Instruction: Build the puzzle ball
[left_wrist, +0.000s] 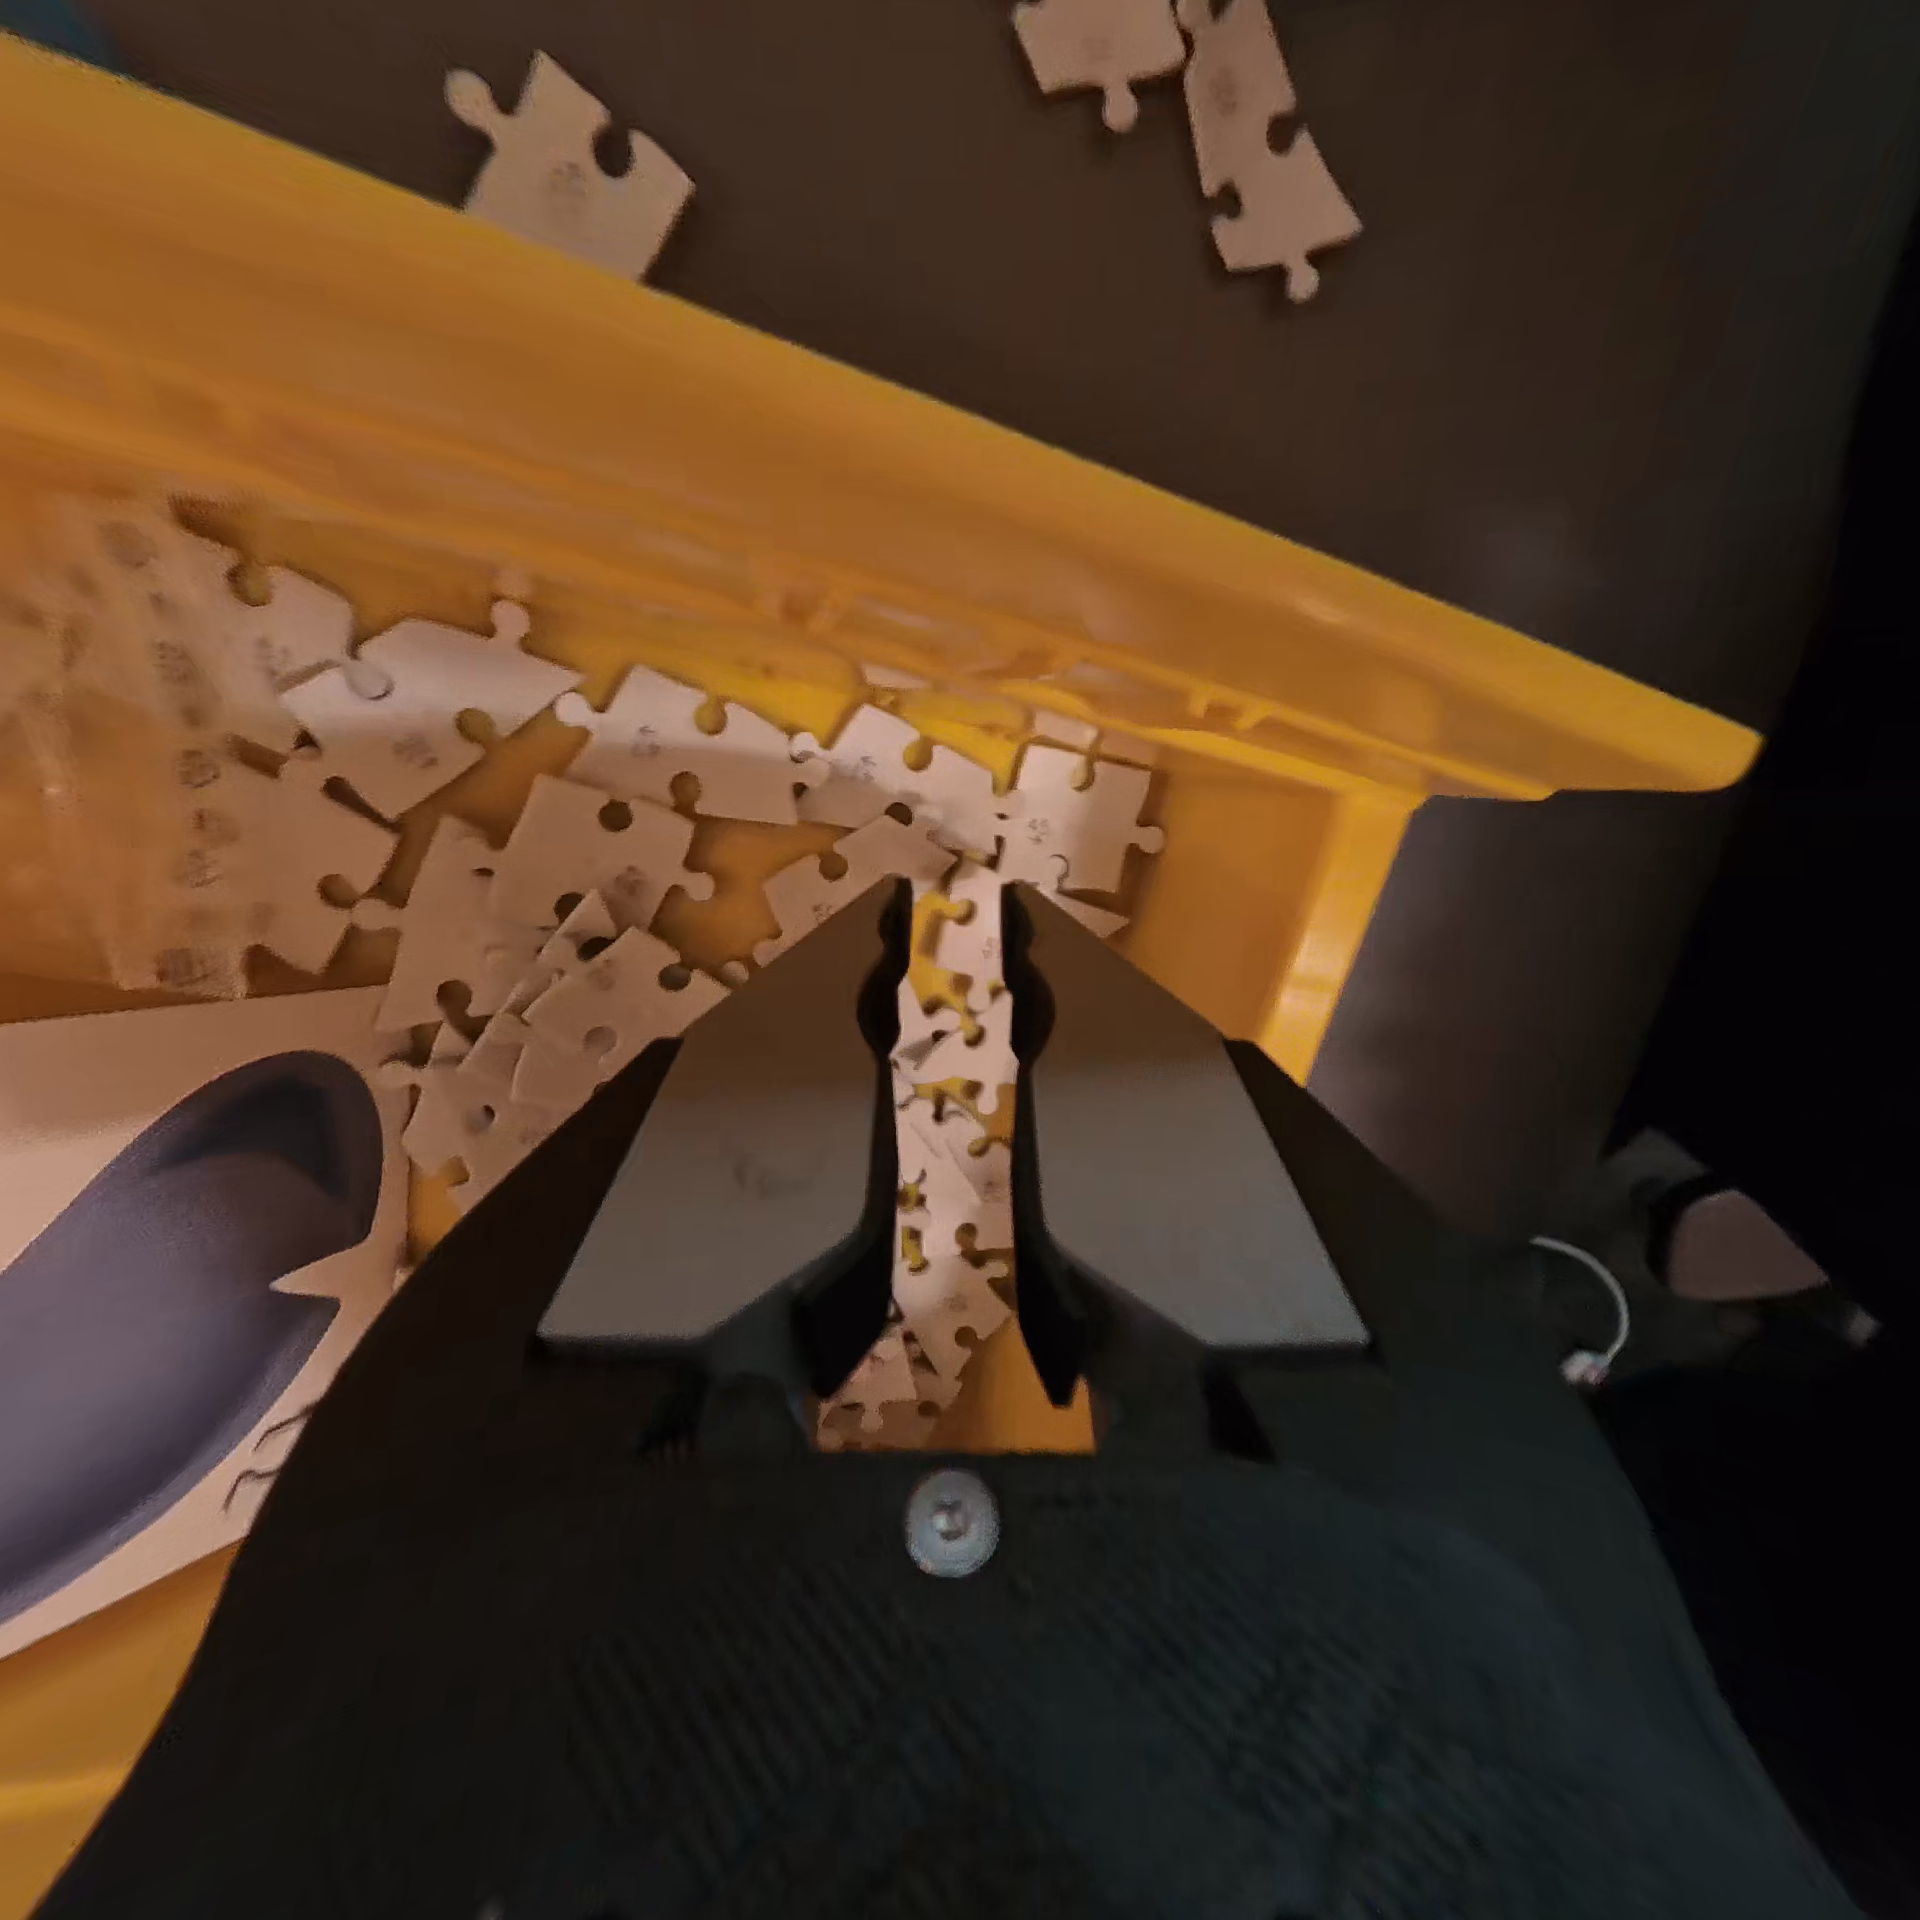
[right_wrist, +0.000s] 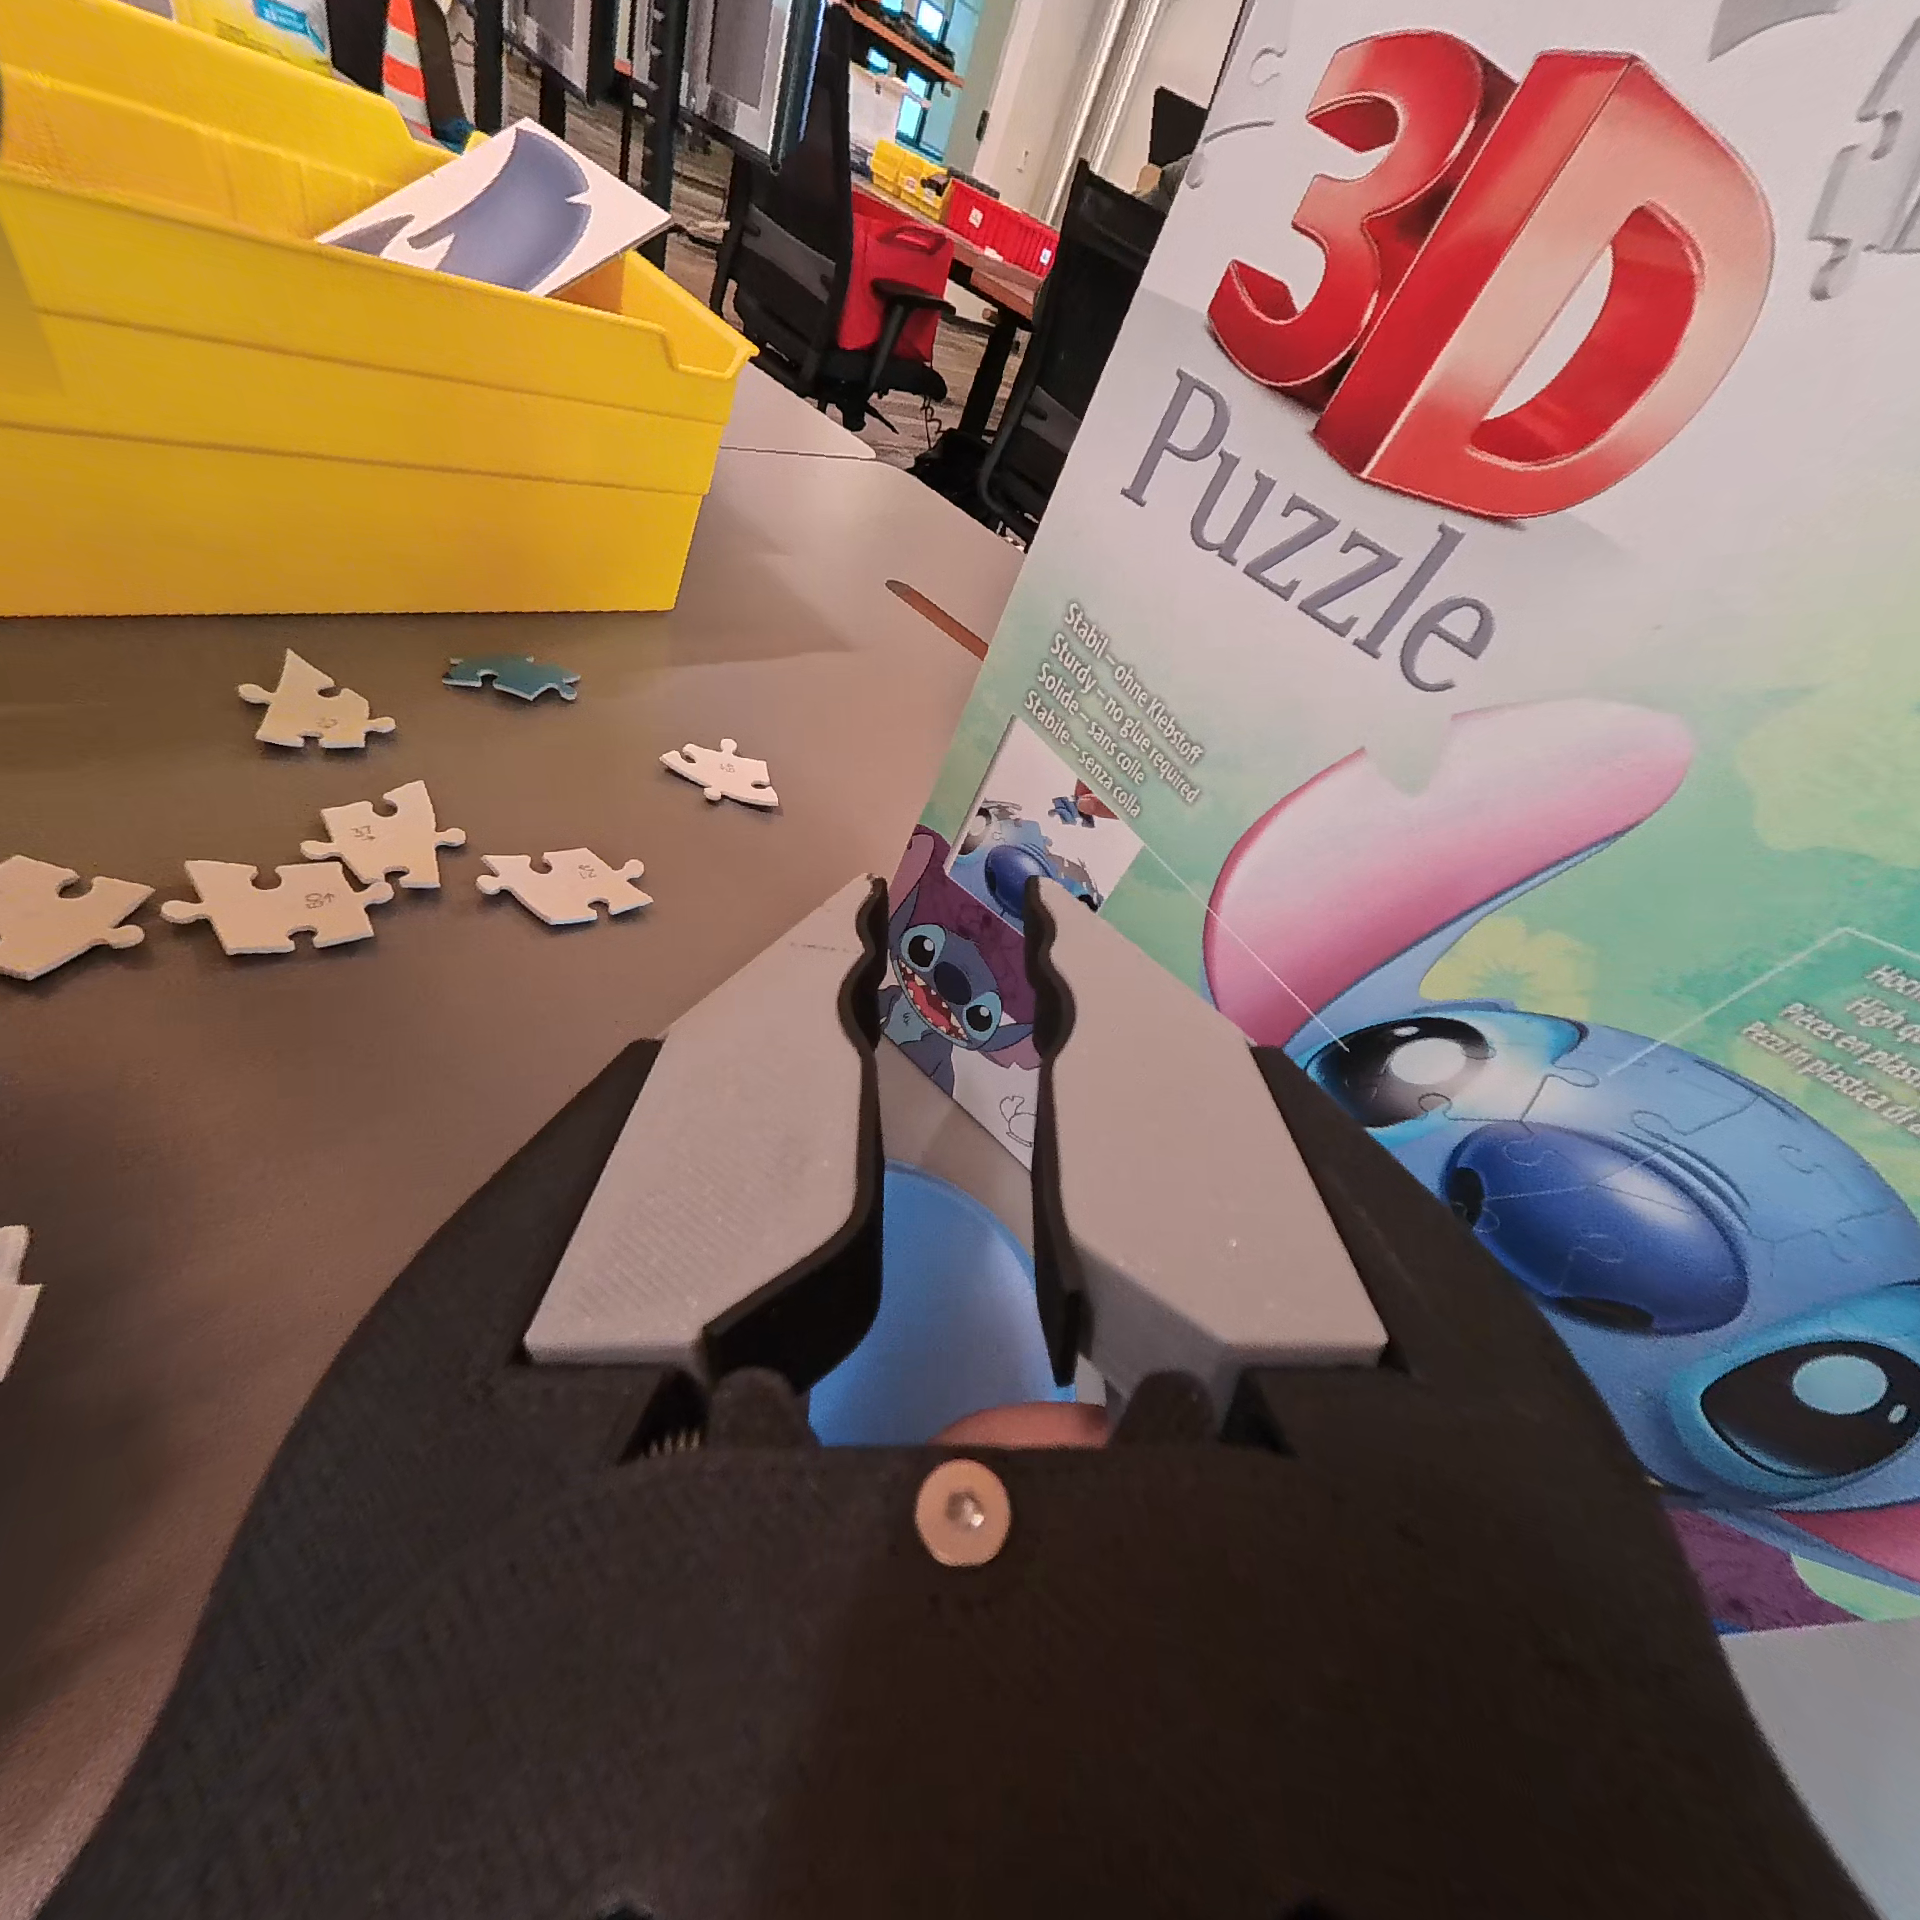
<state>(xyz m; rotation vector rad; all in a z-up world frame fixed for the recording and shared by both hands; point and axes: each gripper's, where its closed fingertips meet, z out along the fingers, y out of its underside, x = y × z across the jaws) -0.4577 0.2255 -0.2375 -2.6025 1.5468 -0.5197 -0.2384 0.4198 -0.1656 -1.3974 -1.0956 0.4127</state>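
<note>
Left hand-held gripper (left_wrist: 956, 894) hovers, slightly spread and empty, over pale puzzle pieces (left_wrist: 623, 831) in the yellow bin (left_wrist: 935, 520); best single out one top piece. Right hand-held gripper (right_wrist: 951, 914), spread, idles.

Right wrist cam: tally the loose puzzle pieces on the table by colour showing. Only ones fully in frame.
Pale grey pieces: 5
Teal piece: 1
Total: 6
</note>
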